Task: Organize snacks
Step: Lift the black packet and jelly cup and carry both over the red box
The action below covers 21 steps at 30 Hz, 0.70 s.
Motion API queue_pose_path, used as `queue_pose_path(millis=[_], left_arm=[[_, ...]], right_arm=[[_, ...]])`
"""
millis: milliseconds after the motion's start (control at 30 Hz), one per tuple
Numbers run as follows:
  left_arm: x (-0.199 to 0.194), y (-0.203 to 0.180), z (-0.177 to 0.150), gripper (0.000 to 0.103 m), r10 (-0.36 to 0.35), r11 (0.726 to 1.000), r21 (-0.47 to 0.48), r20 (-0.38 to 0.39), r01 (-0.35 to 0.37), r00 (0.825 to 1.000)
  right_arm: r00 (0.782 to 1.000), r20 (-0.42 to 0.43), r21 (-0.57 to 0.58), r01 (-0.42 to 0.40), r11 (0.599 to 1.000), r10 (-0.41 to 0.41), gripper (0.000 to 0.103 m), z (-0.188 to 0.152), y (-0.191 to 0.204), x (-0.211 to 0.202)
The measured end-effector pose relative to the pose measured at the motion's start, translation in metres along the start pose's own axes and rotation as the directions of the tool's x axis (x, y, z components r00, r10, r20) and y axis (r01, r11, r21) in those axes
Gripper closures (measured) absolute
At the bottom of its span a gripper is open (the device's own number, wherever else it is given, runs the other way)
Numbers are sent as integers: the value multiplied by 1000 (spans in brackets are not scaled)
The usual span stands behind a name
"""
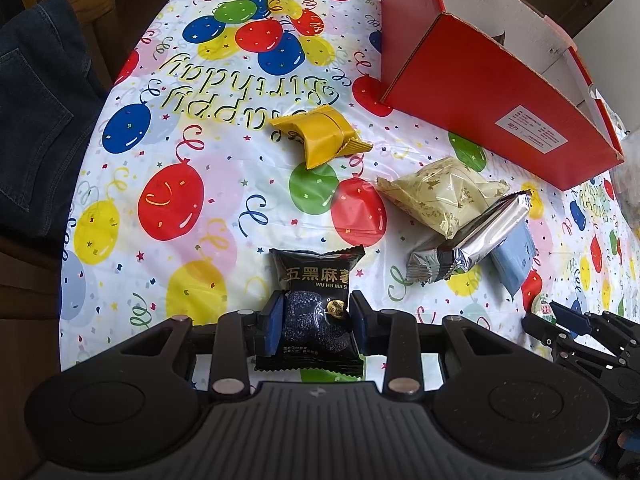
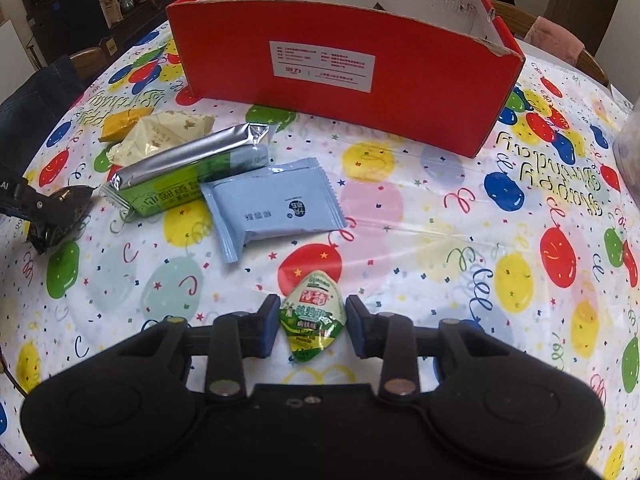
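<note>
My left gripper (image 1: 316, 320) has its pads against both sides of a black snack packet (image 1: 316, 304) with gold lettering, lying on the balloon tablecloth. My right gripper (image 2: 312, 320) is open with a small green-and-white triangular packet (image 2: 314, 314) lying between its fingers, gaps on both sides. An open red cardboard box (image 2: 344, 68) stands at the back of the table; it also shows in the left wrist view (image 1: 492, 92). Loose snacks lie between: a yellow packet (image 1: 324, 134), a cream packet (image 1: 444, 192), a silver-green bar (image 2: 188, 168), a pale blue packet (image 2: 276, 204).
The round table carries a "Happy Birthday" balloon cloth (image 2: 440, 216). A chair with a denim garment (image 1: 36, 128) stands at the left edge. Another chair with a pink cloth (image 2: 556, 36) stands behind the box. A clear container edge (image 2: 630, 152) shows at far right.
</note>
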<state>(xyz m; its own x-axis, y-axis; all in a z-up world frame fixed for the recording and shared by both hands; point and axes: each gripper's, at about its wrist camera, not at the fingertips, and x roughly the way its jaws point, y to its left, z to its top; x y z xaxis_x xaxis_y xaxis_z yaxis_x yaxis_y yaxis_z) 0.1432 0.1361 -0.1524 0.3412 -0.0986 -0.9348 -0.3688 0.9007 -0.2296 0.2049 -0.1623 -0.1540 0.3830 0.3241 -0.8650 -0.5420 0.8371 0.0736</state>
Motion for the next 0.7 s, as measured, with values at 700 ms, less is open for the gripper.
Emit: queue_pose_path(millis=[700], left_arm=[[-38,-31,11,69,-48,998,52,73,45,996]], right_arm=[[985,156,53,-76,996,67,70,31,-18,-62]])
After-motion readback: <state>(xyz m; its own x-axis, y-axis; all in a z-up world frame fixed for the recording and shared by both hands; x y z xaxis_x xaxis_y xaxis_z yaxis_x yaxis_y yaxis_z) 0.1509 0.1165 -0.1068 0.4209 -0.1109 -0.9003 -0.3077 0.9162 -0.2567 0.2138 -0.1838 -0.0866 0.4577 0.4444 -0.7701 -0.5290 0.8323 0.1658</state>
